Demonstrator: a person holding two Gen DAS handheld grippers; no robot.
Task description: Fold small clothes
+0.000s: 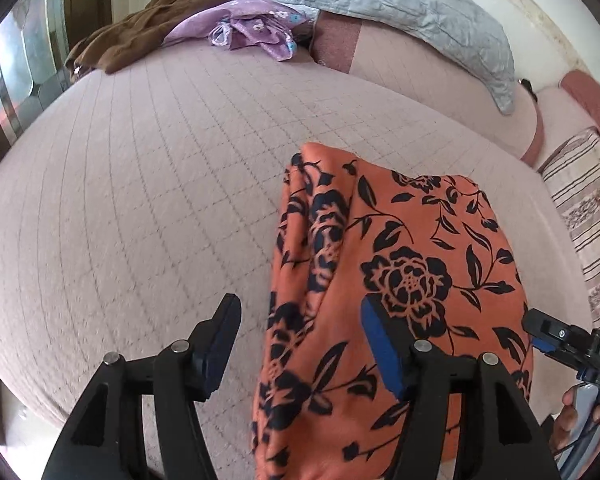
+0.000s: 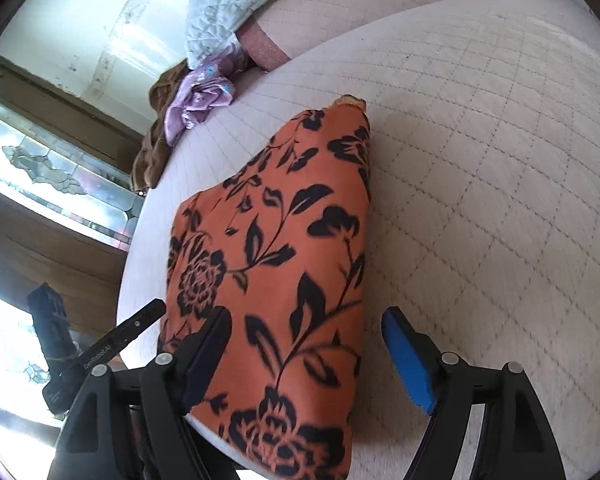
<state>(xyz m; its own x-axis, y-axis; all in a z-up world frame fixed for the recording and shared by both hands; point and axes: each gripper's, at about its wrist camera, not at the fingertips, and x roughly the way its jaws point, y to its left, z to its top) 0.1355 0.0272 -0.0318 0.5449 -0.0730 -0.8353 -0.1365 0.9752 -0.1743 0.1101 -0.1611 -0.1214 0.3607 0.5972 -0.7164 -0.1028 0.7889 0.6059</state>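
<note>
An orange garment with a black flower print [image 1: 400, 280] lies folded into a long strip on the quilted bed cover [image 1: 140, 200]. It also shows in the right wrist view [image 2: 284, 264]. My left gripper [image 1: 300, 320] is open, its jaws astride the garment's left edge, its blue pad over the cloth. My right gripper [image 2: 308, 340] is open, with the near end of the garment between its jaws. The right gripper's tip shows in the left wrist view [image 1: 552, 336] beside the garment's right edge.
A purple flowered garment [image 1: 256, 28] and a brown garment [image 1: 140, 36] lie crumpled at the far side of the bed. A grey quilted pillow [image 1: 412, 12] leans on a pink bolster [image 1: 420, 64]. A striped cloth [image 1: 584, 200] lies at the right.
</note>
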